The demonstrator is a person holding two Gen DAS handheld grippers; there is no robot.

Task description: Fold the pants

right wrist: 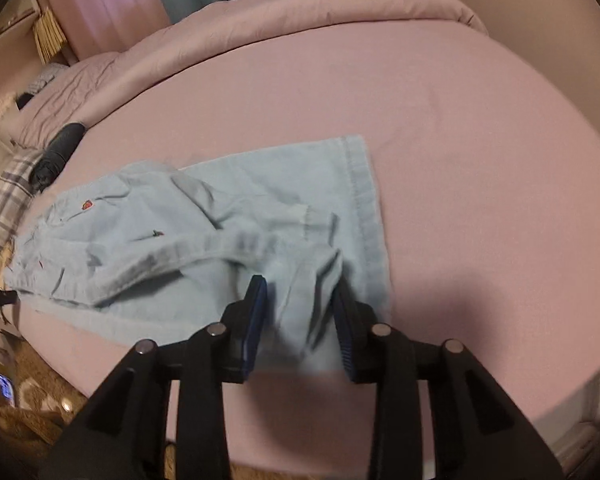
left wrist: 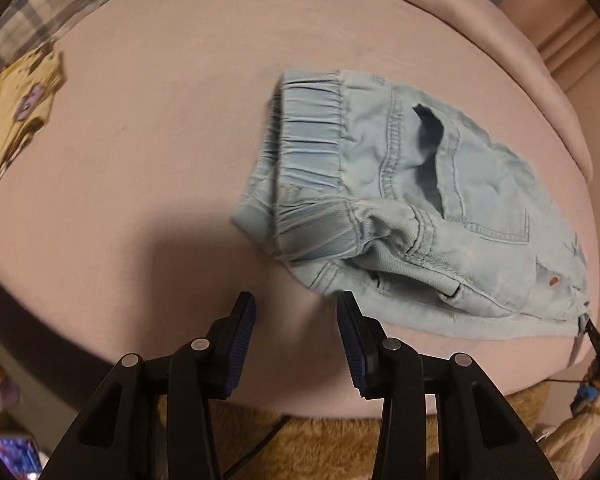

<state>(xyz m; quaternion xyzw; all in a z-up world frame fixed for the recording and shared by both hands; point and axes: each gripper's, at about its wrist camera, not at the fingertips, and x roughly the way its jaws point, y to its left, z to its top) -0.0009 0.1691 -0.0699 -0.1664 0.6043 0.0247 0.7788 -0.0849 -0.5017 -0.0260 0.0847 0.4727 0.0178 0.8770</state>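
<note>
Light blue denim pants (left wrist: 440,208) lie on a pink bed sheet (left wrist: 160,152), folded over, with the elastic waistband toward the left and a back pocket on top. My left gripper (left wrist: 296,304) is open and empty, just in front of the waistband's near corner. In the right wrist view the pants (right wrist: 228,232) spread leftward, with a leg hem (right wrist: 364,200) at the right. My right gripper (right wrist: 300,292) is open, its jaws standing on either side of a raised fold of the leg fabric.
A plaid cloth (left wrist: 52,12) and a yellow garment (left wrist: 16,108) lie at the left. A dark bundle (right wrist: 58,152) rests near the pink duvet (right wrist: 300,12) at the back. A tan shaggy rug (left wrist: 320,440) lies below the bed edge.
</note>
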